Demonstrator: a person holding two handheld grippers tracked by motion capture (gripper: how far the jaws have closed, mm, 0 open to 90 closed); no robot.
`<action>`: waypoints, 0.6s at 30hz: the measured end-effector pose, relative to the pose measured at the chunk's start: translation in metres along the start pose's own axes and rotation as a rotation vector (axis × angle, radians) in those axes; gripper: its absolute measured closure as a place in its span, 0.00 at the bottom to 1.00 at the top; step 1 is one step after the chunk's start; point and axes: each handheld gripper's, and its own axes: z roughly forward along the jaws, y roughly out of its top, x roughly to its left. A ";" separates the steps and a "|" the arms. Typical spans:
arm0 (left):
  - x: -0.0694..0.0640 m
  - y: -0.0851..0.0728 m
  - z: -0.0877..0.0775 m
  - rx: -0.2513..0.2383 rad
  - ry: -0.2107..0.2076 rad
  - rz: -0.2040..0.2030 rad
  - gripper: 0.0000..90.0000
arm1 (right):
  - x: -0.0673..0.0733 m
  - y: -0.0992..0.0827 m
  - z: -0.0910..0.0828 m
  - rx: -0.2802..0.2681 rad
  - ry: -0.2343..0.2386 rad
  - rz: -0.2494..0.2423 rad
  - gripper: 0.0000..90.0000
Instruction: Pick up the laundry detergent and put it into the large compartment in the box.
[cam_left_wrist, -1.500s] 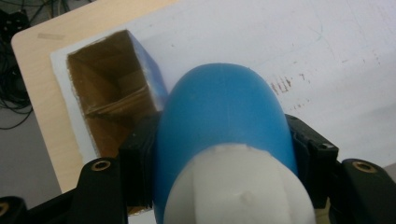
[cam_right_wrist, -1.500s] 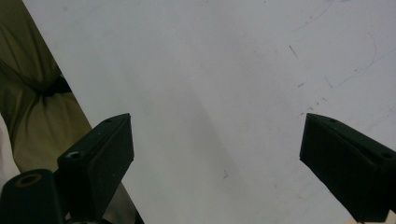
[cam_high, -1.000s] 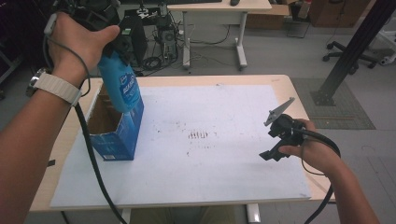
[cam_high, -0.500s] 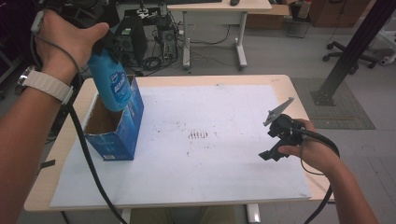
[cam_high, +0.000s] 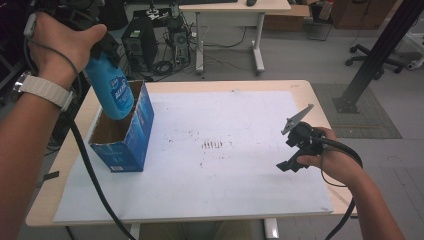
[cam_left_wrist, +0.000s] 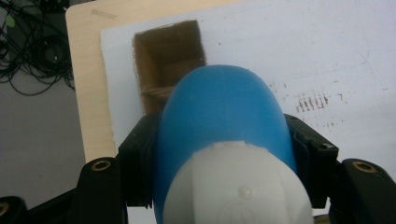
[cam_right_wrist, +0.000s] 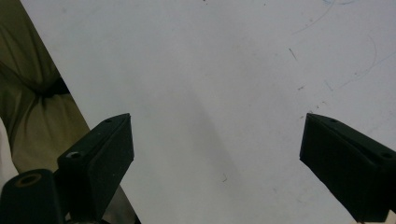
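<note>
A blue bottle (cam_high: 110, 92) with a white cap hangs tilted over the open top of a blue cardboard box (cam_high: 127, 145) at the table's left. My left gripper (cam_high: 101, 50) is shut on the bottle, largely hidden by the hand. In the left gripper view the bottle (cam_left_wrist: 219, 121) sits between the black jaws of the left gripper (cam_left_wrist: 219, 154), and the box's brown inside (cam_left_wrist: 168, 51) lies beyond it. My right gripper (cam_high: 295, 150) rests low at the table's right side. In the right gripper view the right gripper (cam_right_wrist: 215, 140) stands open over the white sheet, with nothing between its jaws.
A white sheet (cam_high: 225, 115) covers most of the wooden table (cam_high: 310, 90), with faint marks at its middle. Beyond the far edge are a desk (cam_high: 235, 7), a computer tower (cam_high: 140, 37) and floor cables. A black post (cam_high: 370, 55) stands at the right.
My left hand has carried the bottle a little to the left above the box. The right gripper has stayed put.
</note>
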 end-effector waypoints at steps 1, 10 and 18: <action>0.001 0.000 0.001 0.000 0.002 -0.007 0.42 | 0.000 0.000 0.000 0.003 0.000 0.000 0.11; 0.011 -0.001 0.007 0.013 0.022 -0.043 0.41 | 0.000 0.001 0.001 0.001 0.001 -0.001 0.11; 0.016 -0.003 0.014 0.010 0.037 -0.051 0.41 | 0.000 0.001 0.000 0.000 0.001 0.002 0.11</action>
